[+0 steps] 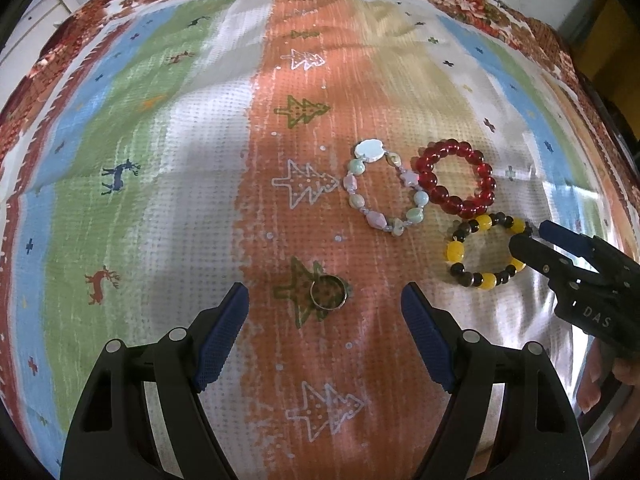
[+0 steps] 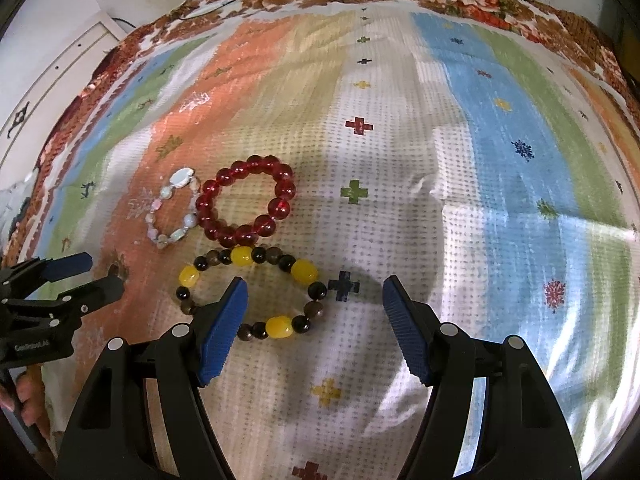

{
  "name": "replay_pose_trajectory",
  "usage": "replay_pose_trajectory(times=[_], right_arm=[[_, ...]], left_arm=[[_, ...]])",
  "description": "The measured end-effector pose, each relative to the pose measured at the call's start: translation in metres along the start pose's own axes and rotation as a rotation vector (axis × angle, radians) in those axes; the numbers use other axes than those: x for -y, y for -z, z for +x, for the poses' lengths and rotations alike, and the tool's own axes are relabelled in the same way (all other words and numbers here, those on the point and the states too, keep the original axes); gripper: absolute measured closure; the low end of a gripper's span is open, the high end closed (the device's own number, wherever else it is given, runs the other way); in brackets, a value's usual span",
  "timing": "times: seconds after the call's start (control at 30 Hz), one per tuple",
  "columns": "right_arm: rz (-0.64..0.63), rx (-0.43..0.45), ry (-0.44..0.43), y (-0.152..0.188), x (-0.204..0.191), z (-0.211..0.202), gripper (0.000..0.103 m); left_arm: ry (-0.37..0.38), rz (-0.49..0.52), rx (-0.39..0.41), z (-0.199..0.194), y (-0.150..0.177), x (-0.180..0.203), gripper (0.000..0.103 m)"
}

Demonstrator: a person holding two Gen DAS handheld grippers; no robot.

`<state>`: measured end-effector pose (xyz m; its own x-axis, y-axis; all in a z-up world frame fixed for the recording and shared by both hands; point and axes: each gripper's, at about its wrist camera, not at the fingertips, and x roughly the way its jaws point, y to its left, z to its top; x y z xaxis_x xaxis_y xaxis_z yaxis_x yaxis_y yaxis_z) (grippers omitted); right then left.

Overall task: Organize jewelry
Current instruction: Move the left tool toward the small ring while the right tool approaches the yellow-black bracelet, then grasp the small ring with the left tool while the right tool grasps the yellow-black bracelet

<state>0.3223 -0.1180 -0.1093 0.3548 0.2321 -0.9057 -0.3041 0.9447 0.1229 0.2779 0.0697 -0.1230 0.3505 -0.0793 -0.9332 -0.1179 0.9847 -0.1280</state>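
left gripper (image 1: 325,312) wide, ring (image 1: 329,293) at 12 just ahead on cloth (image 1: 200,184) | right gripper (image 2: 314,304) wide over yellow bracelet (image 2: 248,292) | you drop left straight, pinch band edge, avoid pushing it flat

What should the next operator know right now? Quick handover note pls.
Left gripper: open, empty, just short of the ring on the cloth.
Right gripper: open, empty, one finger over the yellow and black bracelet.
Red bracelet and pastel bracelet lie side by side just beyond it, red touching both.
Done: three bracelets grouped together.
Left: the ring sits apart; nothing is being held.
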Motion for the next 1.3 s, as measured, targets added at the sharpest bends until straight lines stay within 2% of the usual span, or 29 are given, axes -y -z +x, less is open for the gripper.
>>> replay_pose_trajectory(times=[0.37,0.77,0.83,0.9,1.0,1.13,1.2,1.27,1.3], right_arm=[[-0.021,-0.007,0.028,-0.006,-0.003,0.008,0.033],[-0.069,-0.017,0.063,-0.002,-0.01,0.012,0.034],[-0.081,-0.019,0.073,0.0,-0.01,0.012,0.038],[-0.077,-0.022,0.082,0.0,-0.01,0.011,0.05],[-0.076,-0.029,0.079,0.0,-0.009,0.01,0.059],[-0.091,-0.03,0.079,0.001,-0.012,0.01,0.066],[-0.091,-0.031,0.077,0.001,-0.012,0.01,0.075],[-0.093,-0.034,0.074,0.002,-0.012,0.01,0.081],[-0.096,-0.034,0.073,0.002,-0.012,0.01,0.084]], left_arm=[[-0.013,0.012,-0.024,0.01,-0.001,0.0,0.025],[-0.087,0.039,-0.031,0.014,-0.001,0.002,0.046],[-0.096,0.042,-0.03,0.012,0.0,0.001,0.048],[-0.095,0.043,-0.028,0.011,0.0,0.001,0.057],[-0.096,0.04,-0.028,0.011,0.0,0.0,0.062],[-0.094,0.047,-0.027,0.01,0.001,0.001,0.068],[-0.092,0.048,-0.027,0.01,0.001,0.0,0.072],[-0.093,0.048,-0.026,0.01,0.001,0.0,0.073],[-0.092,0.048,-0.026,0.01,0.001,0.0,0.076]])
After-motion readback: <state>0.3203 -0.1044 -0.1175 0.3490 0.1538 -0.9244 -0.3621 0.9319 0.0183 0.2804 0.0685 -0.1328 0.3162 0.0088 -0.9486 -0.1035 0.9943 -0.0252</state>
